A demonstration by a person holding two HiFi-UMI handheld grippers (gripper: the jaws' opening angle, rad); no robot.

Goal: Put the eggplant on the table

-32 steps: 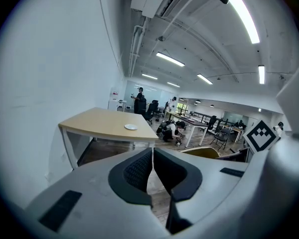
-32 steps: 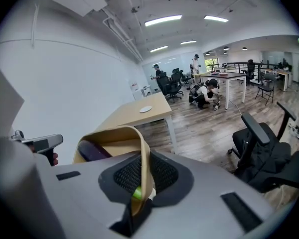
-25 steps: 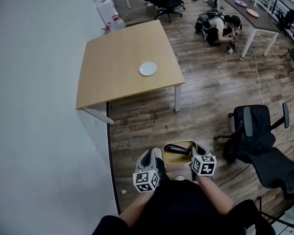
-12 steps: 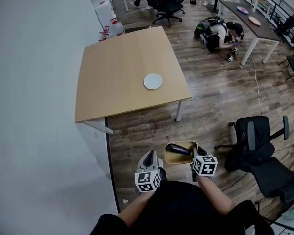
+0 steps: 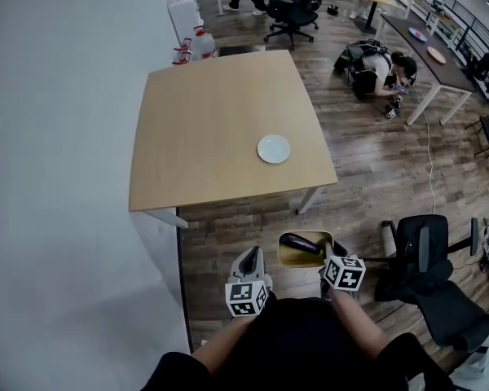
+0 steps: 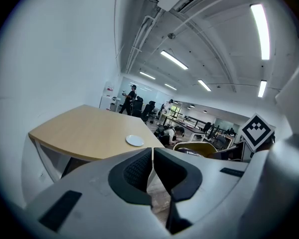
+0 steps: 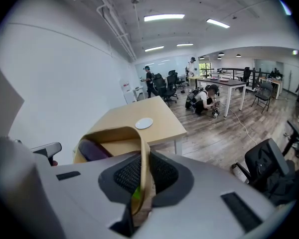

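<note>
Yellow-tan container [image 5: 287, 258] low centre of head view, rim wall pinched tight between the jaws of right gripper [image 5: 332, 251]; same clamp plain in right gripper view, thin wall squeezed between the pads. Dark purple eggplant [image 5: 299, 243] lying inside container, toward its far side, not yet on table [image 5: 212, 120]. Left gripper [image 5: 248, 261] just left of container, jaws closed together on nothing, idle. Wooden table filling upper middle of frame, bare but for white plate [image 5: 274, 148] near its right edge. Step in hand, by judgement: carrying container over to table. To do it well: keep container level against eggplant rolling out, hold the pinch firm against sag from a one-edge grip, come up square to near table edge, aim for bare wood left of plate, then bring left gripper in for the eggplant itself. Possibly a soft, bendy container wall, hard to tell from the curled rim alone. Versus a second ago: table and plate lower and larger in frame, so nearer; black office chair [image 5: 440, 300] shifted down toward lower right; grippers, container and eggplant at much the same spot in frame, grip unchanged.
</note>
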